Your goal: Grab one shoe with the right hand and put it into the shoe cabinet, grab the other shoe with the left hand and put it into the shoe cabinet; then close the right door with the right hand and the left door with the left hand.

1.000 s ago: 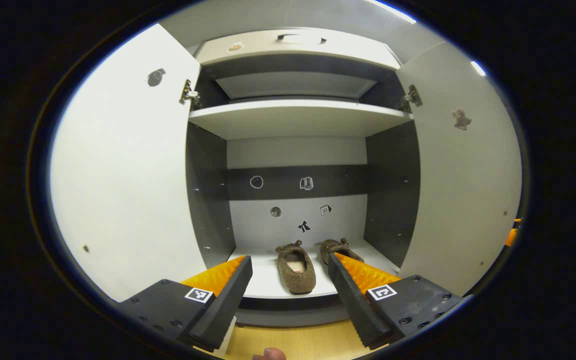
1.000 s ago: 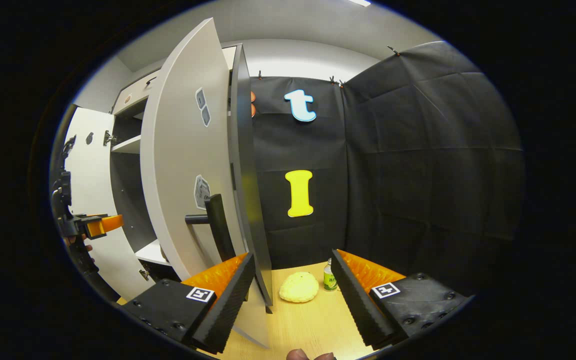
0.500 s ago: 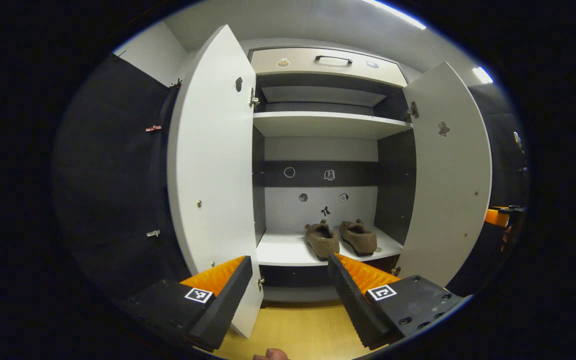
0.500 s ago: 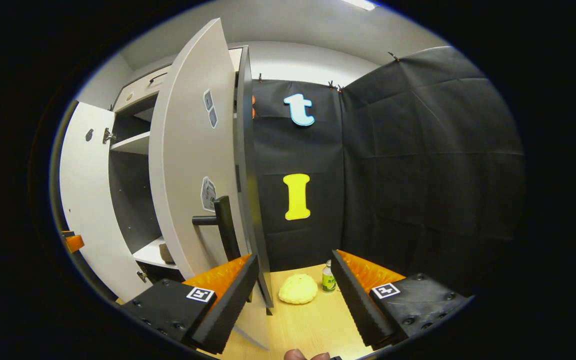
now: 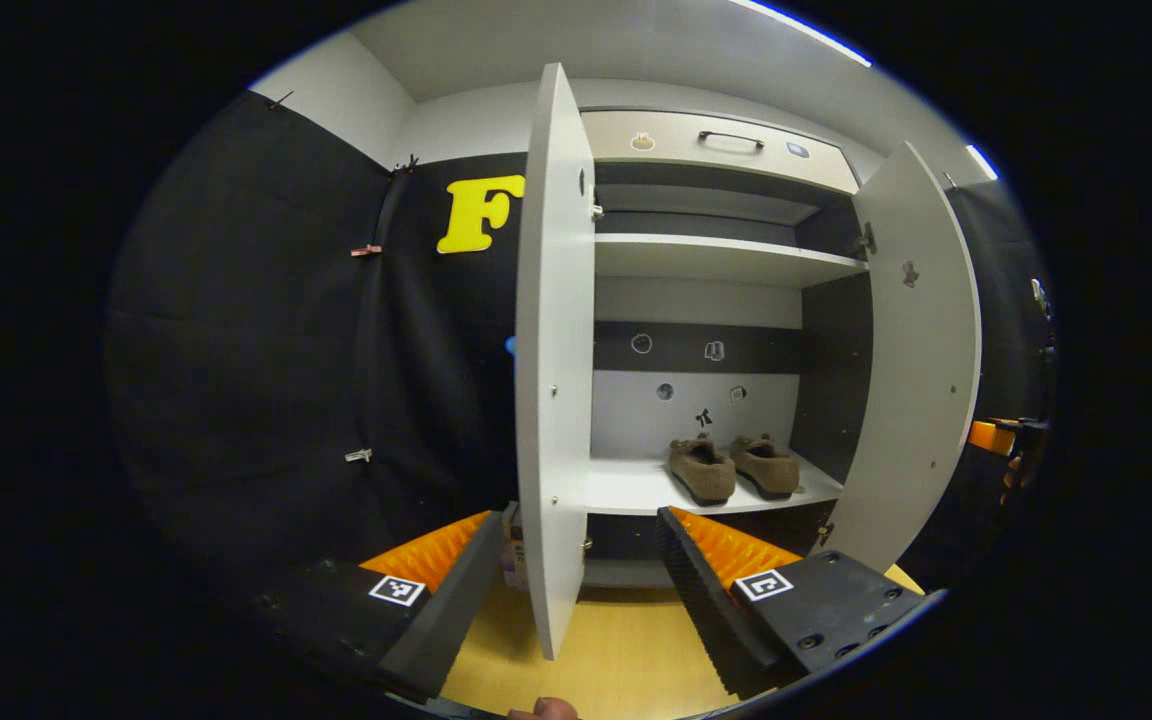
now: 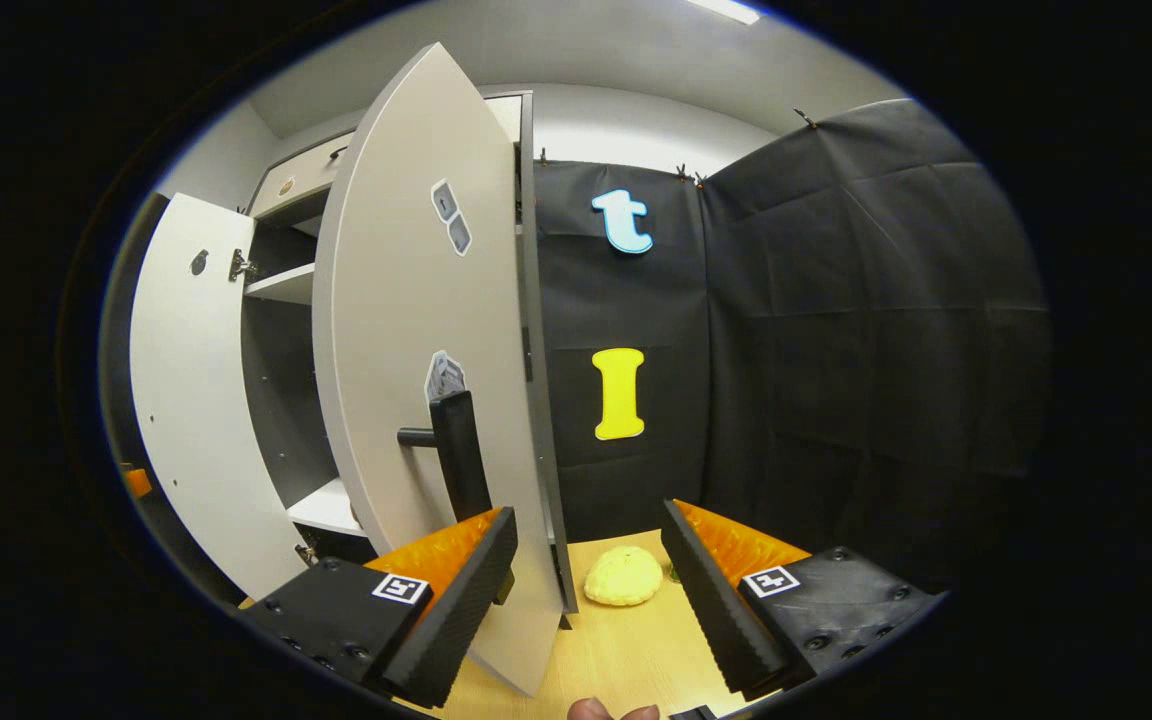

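Observation:
Two brown fuzzy shoes (image 5: 701,468) (image 5: 764,465) sit side by side on the bottom shelf (image 5: 626,490) of the white shoe cabinet. Both doors stand open. In the left gripper view the left door (image 5: 546,350) is edge-on, its lower edge in line with the gap of my open left gripper (image 5: 576,530). The right door (image 5: 921,380) hangs open beyond the shoes. In the right gripper view my open right gripper (image 6: 588,520) is close to the right door's outer face (image 6: 416,350), just right of its black handle (image 6: 456,465). Neither gripper holds anything.
A yellow lumpy object (image 6: 624,577) lies on the wooden floor (image 6: 626,650) beside the cabinet's right side. Black cloth walls close in on both sides. An upper shelf (image 5: 726,258) and a drawer with a handle (image 5: 731,138) top the cabinet. The right gripper's tip (image 5: 996,437) peeks past the right door.
My left gripper has backed out of the cabinet and swung left, so the left door now shows edge-on between its fingers. My right gripper has edged closer to the right door.

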Available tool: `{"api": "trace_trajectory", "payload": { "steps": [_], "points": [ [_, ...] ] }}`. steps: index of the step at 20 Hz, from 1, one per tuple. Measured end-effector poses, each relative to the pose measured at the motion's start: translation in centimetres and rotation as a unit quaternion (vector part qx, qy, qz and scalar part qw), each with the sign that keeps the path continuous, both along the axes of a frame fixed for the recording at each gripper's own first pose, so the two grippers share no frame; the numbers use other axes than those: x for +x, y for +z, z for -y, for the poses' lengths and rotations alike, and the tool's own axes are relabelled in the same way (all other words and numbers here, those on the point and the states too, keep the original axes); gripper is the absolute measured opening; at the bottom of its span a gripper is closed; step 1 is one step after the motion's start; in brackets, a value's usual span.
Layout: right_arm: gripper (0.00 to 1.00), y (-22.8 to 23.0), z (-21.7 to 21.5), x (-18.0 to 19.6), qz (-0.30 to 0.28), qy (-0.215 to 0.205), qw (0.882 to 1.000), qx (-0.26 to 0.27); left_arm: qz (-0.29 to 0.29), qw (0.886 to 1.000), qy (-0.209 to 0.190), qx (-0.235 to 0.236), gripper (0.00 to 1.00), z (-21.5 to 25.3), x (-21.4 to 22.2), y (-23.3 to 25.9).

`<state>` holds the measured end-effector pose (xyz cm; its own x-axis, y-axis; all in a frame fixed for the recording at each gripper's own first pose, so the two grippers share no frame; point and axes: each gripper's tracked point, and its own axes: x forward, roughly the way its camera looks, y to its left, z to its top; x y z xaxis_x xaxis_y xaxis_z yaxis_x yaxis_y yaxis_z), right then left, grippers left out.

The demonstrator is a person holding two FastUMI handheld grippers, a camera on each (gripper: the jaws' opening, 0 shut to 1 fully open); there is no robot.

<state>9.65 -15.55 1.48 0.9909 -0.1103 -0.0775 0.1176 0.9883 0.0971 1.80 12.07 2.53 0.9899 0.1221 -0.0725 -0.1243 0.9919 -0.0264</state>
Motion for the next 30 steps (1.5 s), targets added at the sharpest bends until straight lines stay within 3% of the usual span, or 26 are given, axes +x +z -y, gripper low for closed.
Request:
{"api": "trace_trajectory", "payload": {
  "steps": [11, 20, 28, 30],
  "points": [
    [0.98, -0.6, -7.1, 1.7, 0.003, 0.053, 0.998, 0.025, 0.000, 0.998, 0.057, 0.004, 0.97, -7.4, -0.1, 0.1],
    [0.98, -0.6, -16.6, 0.7, 0.002, 0.135, 0.991, 0.025, 0.017, 0.996, 0.088, 0.011, 0.96, -13.3, 4.2, 1.0],
    [0.98, -1.0, -16.5, -1.3, -0.011, 0.132, 0.991, 0.021, 0.004, 0.998, 0.059, 0.010, 0.96, -12.8, 8.7, -0.5],
    [0.99, -1.0, -15.6, -1.6, -0.012, 0.123, 0.992, 0.026, 0.005, 0.998, 0.061, 0.008, 0.93, -12.7, 9.0, -0.4]
  ]
}}
